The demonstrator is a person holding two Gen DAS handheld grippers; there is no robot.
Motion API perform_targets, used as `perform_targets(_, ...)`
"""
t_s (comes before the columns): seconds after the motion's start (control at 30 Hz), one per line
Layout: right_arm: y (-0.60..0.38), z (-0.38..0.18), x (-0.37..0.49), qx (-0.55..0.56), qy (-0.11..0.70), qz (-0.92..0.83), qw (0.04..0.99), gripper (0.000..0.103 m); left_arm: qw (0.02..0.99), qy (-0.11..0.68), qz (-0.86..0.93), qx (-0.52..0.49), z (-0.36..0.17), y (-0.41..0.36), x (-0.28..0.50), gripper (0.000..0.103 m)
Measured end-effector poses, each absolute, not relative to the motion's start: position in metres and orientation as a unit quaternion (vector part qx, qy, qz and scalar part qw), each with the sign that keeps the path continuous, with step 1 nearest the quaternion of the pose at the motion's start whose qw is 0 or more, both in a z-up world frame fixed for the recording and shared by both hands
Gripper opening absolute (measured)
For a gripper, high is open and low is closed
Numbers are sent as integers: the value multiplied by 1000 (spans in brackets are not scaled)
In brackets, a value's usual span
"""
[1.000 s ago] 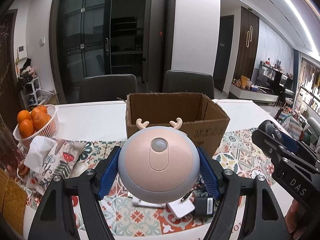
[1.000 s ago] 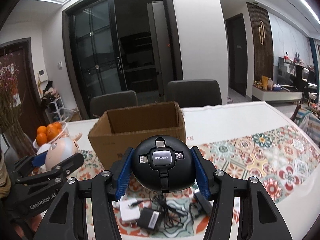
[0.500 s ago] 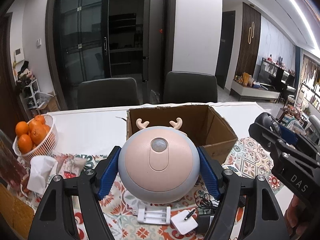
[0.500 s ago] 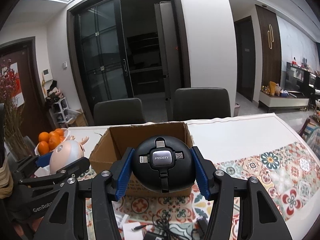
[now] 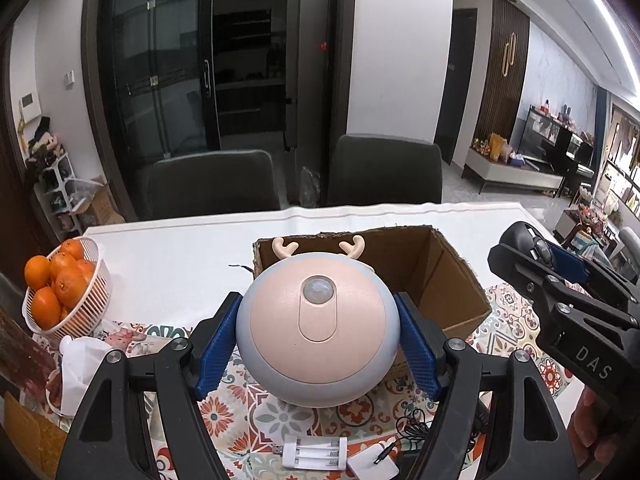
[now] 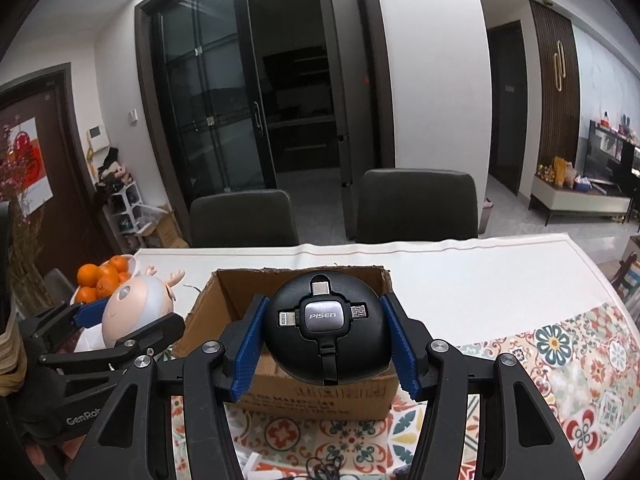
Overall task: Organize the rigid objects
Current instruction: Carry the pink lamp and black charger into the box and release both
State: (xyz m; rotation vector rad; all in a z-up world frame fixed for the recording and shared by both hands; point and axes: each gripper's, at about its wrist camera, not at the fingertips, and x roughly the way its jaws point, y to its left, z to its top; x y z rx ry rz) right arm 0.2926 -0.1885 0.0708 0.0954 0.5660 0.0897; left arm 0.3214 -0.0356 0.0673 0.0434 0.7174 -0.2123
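Observation:
My left gripper [image 5: 318, 336] is shut on a round pink and grey deer lamp [image 5: 318, 330] with small antlers, held above the table in front of an open cardboard box [image 5: 440, 276]. My right gripper [image 6: 327, 338] is shut on a round black Pisen cable charger [image 6: 327, 332], held above the near wall of the same box [image 6: 224, 300]. The left gripper and its lamp [image 6: 134, 310] show at the left of the right wrist view. The right gripper [image 5: 560, 300] shows at the right of the left wrist view.
A white basket of oranges [image 5: 60, 288] stands at the table's left, with crumpled tissue [image 5: 80, 360] beside it. A white battery charger [image 5: 314, 450], a white plug [image 5: 374, 470] and black cables [image 5: 412, 428] lie on the patterned mat. Two dark chairs [image 5: 384, 172] stand behind the table.
Both grippers have risen and moved forward toward the box with their objects held. The box now sits lower in both views, its opening more visible.

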Motion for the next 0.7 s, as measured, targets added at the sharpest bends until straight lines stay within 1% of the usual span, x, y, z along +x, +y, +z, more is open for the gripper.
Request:
perform_targets(0.37, -188, 55, 337, 41, 338, 49, 939, 57, 912, 398, -98, 17, 48, -32, 360, 74)
perform_targets(0.7, -201, 29, 368, 60, 395, 63, 915, 57, 903, 418, -92, 43, 34, -49, 383, 74)
